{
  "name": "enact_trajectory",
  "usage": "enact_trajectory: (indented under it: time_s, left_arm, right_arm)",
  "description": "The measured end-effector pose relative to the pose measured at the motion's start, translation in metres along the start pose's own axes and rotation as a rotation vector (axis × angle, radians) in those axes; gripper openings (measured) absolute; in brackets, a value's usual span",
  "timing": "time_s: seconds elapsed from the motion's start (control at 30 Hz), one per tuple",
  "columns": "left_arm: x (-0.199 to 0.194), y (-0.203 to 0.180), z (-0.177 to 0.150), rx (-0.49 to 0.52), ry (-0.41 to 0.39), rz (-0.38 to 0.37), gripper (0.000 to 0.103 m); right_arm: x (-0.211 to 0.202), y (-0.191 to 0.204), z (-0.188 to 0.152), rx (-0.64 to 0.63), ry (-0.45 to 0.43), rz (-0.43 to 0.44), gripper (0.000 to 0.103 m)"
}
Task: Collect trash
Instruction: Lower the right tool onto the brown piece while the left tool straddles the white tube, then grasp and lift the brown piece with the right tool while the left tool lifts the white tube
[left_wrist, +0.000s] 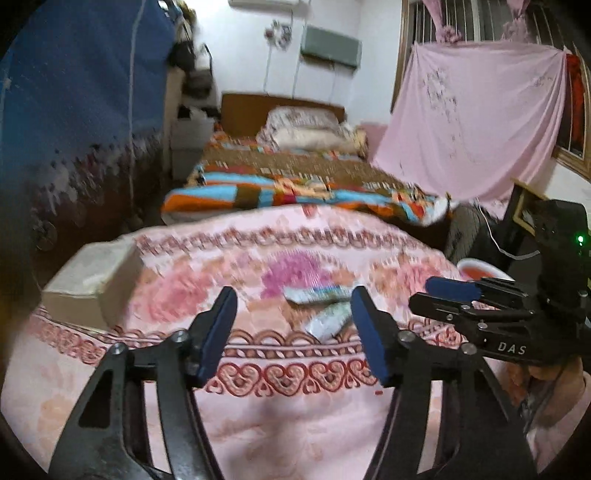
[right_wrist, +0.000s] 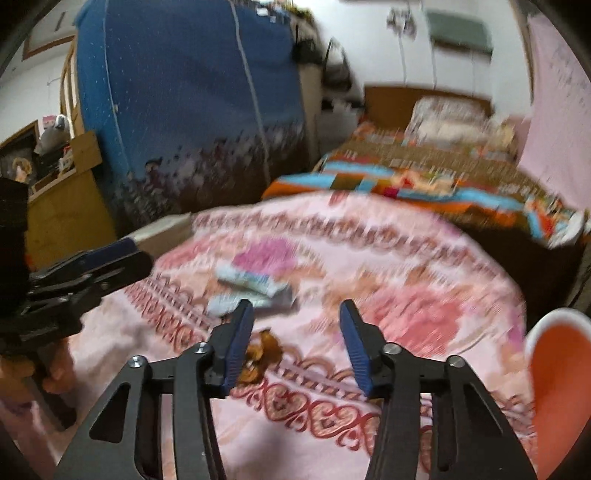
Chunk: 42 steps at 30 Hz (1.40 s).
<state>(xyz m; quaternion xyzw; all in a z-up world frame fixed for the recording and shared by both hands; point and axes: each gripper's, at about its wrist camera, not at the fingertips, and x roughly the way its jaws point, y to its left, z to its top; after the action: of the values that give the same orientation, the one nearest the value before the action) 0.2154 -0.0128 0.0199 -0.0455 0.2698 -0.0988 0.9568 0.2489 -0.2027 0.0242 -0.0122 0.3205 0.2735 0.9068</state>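
Two crumpled silvery-green wrappers lie on the pink patterned cloth, just beyond my open, empty left gripper. In the right wrist view the same wrappers lie ahead and left of my open, empty right gripper. A brown crumpled wrapper lies beside the right gripper's left finger. The right gripper also shows at the right edge of the left wrist view, and the left gripper at the left of the right wrist view. The frames are motion-blurred.
A red bowl with a white rim stands at the cloth's right edge, also in the left wrist view. A beige box sits at the cloth's left. Behind are a bed with a colourful blanket and a blue wardrobe cover.
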Motion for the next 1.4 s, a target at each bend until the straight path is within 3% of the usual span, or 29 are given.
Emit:
enact_trajectory:
  time_s: [0.23, 0.37, 0.5, 0.83, 1.03, 1.1, 1.4]
  left_arm:
    - [0.021, -0.003, -0.002, 0.018, 0.127, -0.047, 0.024]
    - [0.033, -0.002, -0.004, 0.011, 0.192, -0.068, 0.016]
    - [0.042, -0.004, -0.003, 0.009, 0.233, -0.081, 0.012]
    - [0.068, -0.019, 0.0, 0.071, 0.317, -0.072, 0.01]
    - [0.069, -0.029, -0.002, 0.135, 0.331, -0.047, 0.009]
    - [0.068, -0.032, -0.002, 0.155, 0.332, -0.063, 0.0]
    - [0.063, -0.051, -0.004, 0.255, 0.325, -0.04, 0.0]
  right_arm:
    - [0.02, 0.006, -0.004, -0.012, 0.122, 0.048, 0.03]
    - [0.031, 0.009, -0.006, -0.026, 0.179, 0.05, 0.019]
    - [0.031, 0.005, -0.006, -0.006, 0.18, 0.074, 0.011]
    - [0.022, -0.001, -0.003, 0.016, 0.133, 0.064, 0.011]
    - [0.019, -0.008, -0.002, 0.056, 0.111, 0.067, 0.011]
    - [0.018, -0.01, -0.002, 0.065, 0.108, 0.068, 0.011]
    - [0.012, -0.019, -0.003, 0.114, 0.074, 0.07, 0.011]
